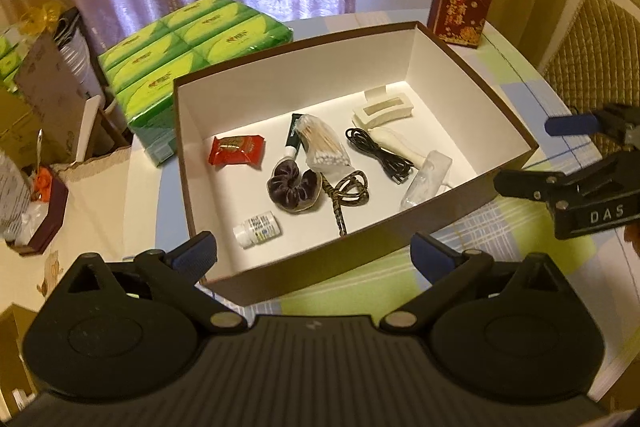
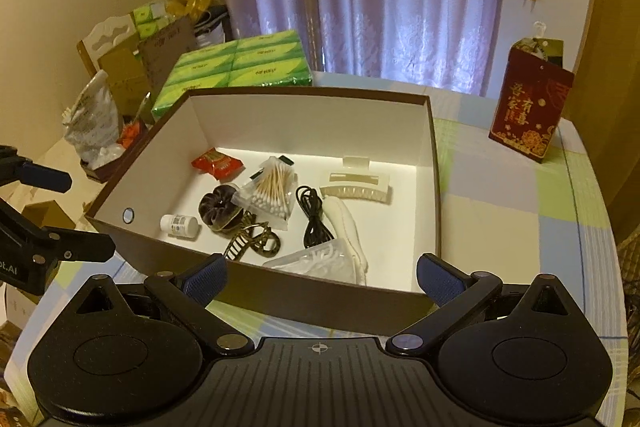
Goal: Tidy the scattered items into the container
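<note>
On the bench (image 2: pixel 520 211), the box (image 2: pixel 280 291) sits just beyond both spread, empty hand-held grippers, left (image 1: pixel 312 255) and right (image 2: pixel 322 277); scrunchie (image 1: pixel 294 183) and swabs (image 1: pixel 324 147) lie inside. "DAS" marks the right one.

Right claw (image 1: pixel 576 155) body says "DAS" in white. Left claw (image 2: pixel 60 215) body shows "ot.AI", cut off. Red bag (image 2: pixel 528 115) has gold Chinese characters.

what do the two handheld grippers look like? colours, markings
Both match: black plastic bodies, two round housings, ribbed centre plate, silver pivot bolts, and blue textured fingertip pads. The left gripper has a small logo mark; the right gripper has a crosshair mark and white "DAS" lettering on its side.
</note>
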A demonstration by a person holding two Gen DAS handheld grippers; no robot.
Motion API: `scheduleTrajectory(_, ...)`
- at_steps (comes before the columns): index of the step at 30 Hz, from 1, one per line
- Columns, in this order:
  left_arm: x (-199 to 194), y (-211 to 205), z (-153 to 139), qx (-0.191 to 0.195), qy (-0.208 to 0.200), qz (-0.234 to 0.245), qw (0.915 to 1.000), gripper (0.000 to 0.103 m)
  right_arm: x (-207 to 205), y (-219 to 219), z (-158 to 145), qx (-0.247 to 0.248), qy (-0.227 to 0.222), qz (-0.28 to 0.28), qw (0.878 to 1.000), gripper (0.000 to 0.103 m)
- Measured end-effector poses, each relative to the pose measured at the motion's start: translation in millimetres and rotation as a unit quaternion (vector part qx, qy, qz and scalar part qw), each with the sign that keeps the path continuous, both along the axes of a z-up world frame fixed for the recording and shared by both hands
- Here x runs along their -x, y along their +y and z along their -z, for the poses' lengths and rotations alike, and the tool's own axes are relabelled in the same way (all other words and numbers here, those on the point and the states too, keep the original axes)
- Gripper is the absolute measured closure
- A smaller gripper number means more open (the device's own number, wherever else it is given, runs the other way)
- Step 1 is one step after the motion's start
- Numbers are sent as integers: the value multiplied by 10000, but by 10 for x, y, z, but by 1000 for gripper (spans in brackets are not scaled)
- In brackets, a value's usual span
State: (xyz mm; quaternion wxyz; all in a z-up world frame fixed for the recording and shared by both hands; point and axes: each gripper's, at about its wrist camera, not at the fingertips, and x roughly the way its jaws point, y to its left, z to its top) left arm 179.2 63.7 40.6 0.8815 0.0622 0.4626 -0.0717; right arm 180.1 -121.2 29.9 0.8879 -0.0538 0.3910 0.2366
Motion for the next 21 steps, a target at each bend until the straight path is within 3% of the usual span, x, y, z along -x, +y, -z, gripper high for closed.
scheduleTrajectory(14,516,-18,-177,-42,-785,-686,9945,1,435,-67,-104,-215,-574,47,9981,0)
scheduleTrajectory(21,780,-71,-233,-208,-1151,-985,9882,1,563,-122,-119,-198,-506,39,9985,0)
